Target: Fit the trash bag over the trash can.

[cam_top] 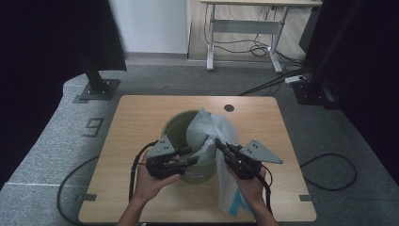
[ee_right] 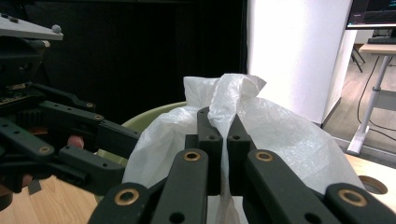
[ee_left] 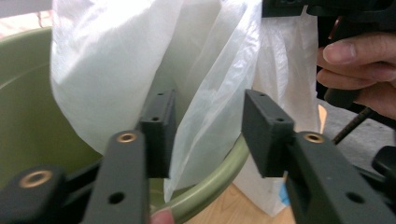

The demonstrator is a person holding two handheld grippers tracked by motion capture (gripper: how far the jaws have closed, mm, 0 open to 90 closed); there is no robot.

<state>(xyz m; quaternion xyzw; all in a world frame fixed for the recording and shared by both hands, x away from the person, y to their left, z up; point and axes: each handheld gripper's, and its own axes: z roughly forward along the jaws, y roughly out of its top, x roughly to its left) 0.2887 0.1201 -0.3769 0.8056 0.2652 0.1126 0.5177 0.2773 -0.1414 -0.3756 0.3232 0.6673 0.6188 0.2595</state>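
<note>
In the middle of the table (cam_top: 141, 117) stands a green bucket (cam_top: 176, 127), and a white plastic bag (cam_top: 207, 132) pokes out of its right side. The right gripper (ee_right: 223, 135) pinches the bag's top edge tight. The left gripper (ee_left: 208, 130) is spread, with loose bag and the bucket rim between its jaws. I think the bag is only partly in; its edge is not yet over the rim. The bucket's inside is hidden.

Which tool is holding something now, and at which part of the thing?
The right tool is shut on the white plastic bag, pinching a fold near its top edge. The left tool is open around the bag and the green bucket's rim, holding nothing.
</note>
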